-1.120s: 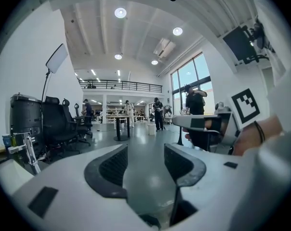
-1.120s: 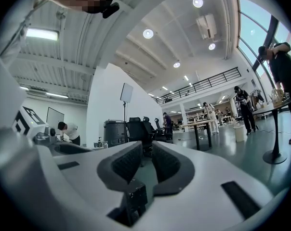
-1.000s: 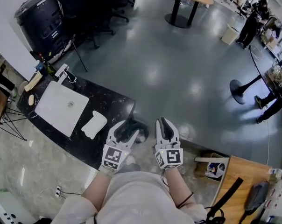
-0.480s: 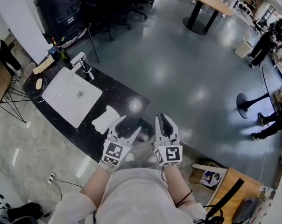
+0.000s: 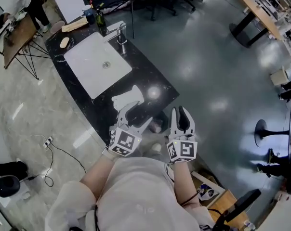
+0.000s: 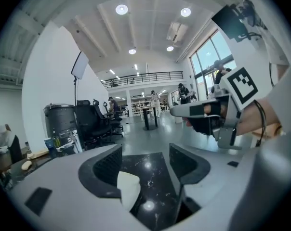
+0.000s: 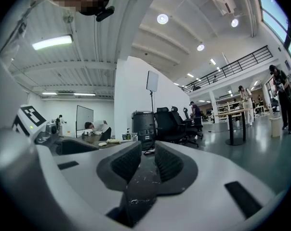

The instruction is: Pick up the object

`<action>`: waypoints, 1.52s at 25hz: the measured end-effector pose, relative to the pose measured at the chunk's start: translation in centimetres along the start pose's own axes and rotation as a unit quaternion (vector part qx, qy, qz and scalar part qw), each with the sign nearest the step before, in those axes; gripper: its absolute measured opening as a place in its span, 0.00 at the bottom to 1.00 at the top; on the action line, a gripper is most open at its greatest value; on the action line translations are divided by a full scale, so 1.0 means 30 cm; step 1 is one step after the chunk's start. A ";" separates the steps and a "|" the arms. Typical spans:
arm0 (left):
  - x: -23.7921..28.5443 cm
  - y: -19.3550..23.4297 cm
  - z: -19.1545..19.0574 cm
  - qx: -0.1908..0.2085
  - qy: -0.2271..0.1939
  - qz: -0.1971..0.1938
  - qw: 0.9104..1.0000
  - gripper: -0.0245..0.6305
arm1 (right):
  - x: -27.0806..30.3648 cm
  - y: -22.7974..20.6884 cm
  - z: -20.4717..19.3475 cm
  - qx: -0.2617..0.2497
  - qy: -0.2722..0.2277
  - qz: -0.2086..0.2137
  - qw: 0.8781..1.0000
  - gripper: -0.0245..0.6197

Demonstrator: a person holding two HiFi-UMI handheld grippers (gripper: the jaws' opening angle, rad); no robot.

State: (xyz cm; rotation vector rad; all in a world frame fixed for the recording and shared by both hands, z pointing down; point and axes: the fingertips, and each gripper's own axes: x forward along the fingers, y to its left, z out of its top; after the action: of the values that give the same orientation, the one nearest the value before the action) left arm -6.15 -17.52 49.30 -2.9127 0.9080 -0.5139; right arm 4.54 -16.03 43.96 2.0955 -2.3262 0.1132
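Note:
A white, crumpled, cloth-like object (image 5: 127, 98) lies on the black marble counter (image 5: 141, 72), between the sink and my grippers. My left gripper (image 5: 134, 115) hovers just short of it, and its jaws are opening. In the left gripper view the white object (image 6: 128, 186) shows low in the gap, close to the left pad, and I see no pad pressing on it. My right gripper (image 5: 182, 115) hangs to the right, over the counter's edge. Its jaws stand a narrow slit apart with only the dark counter (image 7: 140, 177) seen between them.
A white sink (image 5: 97, 64) with a chrome tap (image 5: 117, 32) is set into the counter, with bottles (image 5: 98, 16) at its far end. Grey floor lies to the right and pale tile with cables (image 5: 54, 150) to the left. Black office chairs (image 6: 92, 121) stand beyond.
The counter and sink have slid closer and toward the centre of the head view. The left jaws have spread wider, and the white object now lies right before them. The right gripper looks unchanged.

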 end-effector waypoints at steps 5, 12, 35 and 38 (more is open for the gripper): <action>-0.063 0.132 -0.129 -0.011 0.050 0.068 0.996 0.51 | 0.098 0.074 -0.065 0.003 0.026 0.051 0.998 0.16; -0.095 0.245 -0.322 0.054 0.148 0.071 0.985 0.57 | 0.218 0.187 -0.160 0.007 0.049 0.100 0.994 0.16; 0.138 0.261 -0.609 0.130 0.332 -0.060 0.932 0.70 | 0.318 0.230 -0.350 0.055 0.087 0.147 0.984 0.16; 0.161 0.273 -0.616 0.129 0.337 -0.062 0.931 0.71 | 0.315 0.217 -0.363 0.059 0.089 0.143 0.984 0.16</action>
State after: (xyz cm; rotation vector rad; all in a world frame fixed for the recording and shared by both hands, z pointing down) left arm -12.91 -26.04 67.03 -2.5674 0.6189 -1.5709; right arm -3.37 -24.11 55.03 1.6954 -2.5463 0.4312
